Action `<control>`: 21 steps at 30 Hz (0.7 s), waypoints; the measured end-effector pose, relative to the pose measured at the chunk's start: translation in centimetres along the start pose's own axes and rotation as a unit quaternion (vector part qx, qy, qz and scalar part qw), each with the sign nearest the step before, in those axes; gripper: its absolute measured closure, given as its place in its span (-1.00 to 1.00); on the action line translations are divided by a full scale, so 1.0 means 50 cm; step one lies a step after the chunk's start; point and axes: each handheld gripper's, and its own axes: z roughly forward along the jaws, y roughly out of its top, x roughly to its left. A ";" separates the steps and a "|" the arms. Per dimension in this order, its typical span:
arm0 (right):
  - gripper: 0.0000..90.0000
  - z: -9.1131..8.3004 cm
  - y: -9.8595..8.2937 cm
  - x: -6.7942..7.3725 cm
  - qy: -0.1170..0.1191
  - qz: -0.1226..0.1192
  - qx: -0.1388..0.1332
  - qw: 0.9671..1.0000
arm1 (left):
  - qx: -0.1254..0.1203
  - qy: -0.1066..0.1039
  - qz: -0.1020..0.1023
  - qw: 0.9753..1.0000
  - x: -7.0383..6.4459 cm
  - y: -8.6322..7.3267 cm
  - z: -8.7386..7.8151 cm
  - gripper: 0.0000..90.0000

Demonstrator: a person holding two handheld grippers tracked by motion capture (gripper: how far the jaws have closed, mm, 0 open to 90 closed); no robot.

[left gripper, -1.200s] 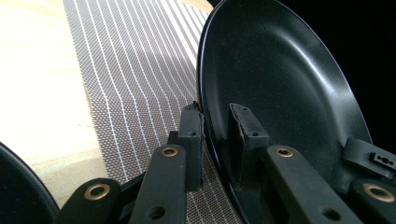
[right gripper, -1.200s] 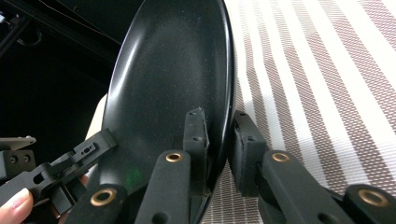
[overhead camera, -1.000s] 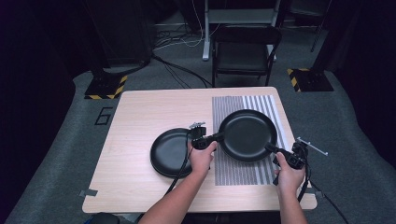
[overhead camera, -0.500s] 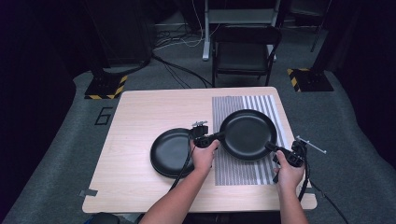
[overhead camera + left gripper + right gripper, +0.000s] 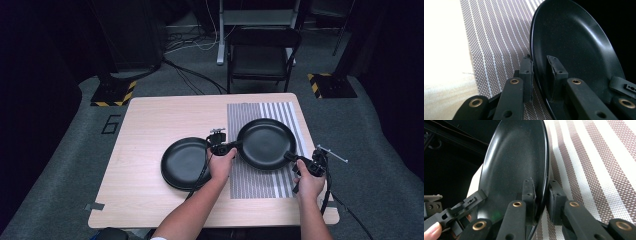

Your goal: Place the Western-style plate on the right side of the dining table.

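A black plate (image 5: 266, 142) sits over the striped mat (image 5: 260, 180), and I hold it at two opposite rims. My left gripper (image 5: 223, 148) is shut on its left rim; in the left gripper view the left gripper (image 5: 540, 61) has one jaw outside the plate (image 5: 574, 45) and one inside. My right gripper (image 5: 296, 159) is shut on the near right rim; in the right gripper view the right gripper (image 5: 540, 185) pinches the edge of the plate (image 5: 516, 157). A second black plate (image 5: 184, 162) lies flat on the wooden table (image 5: 150, 125), just left of my left hand.
The mat (image 5: 496, 37) (image 5: 589, 157) covers the table's right part. My right hand is close to the table's right edge. A dark folding chair (image 5: 262, 55) stands behind the table, with cables (image 5: 195, 75) on the floor.
The held plate and both grippers have drifted very slightly to the right. The other plate has not moved.
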 end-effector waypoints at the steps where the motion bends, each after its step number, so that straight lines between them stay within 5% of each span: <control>1: 0.73 0.003 0.002 -0.001 0.000 0.005 0.000 1.000 | 0.002 0.005 0.004 1.000 -0.001 0.003 0.004 0.69; 12: 0.73 0.027 0.009 -0.011 0.003 0.037 0.011 0.999 | 0.010 0.021 -0.004 1.000 0.003 0.025 0.025 0.70; 21: 0.73 0.042 0.023 -0.013 -0.009 0.023 0.013 1.000 | 0.021 0.031 -0.021 0.999 0.013 0.031 0.043 0.69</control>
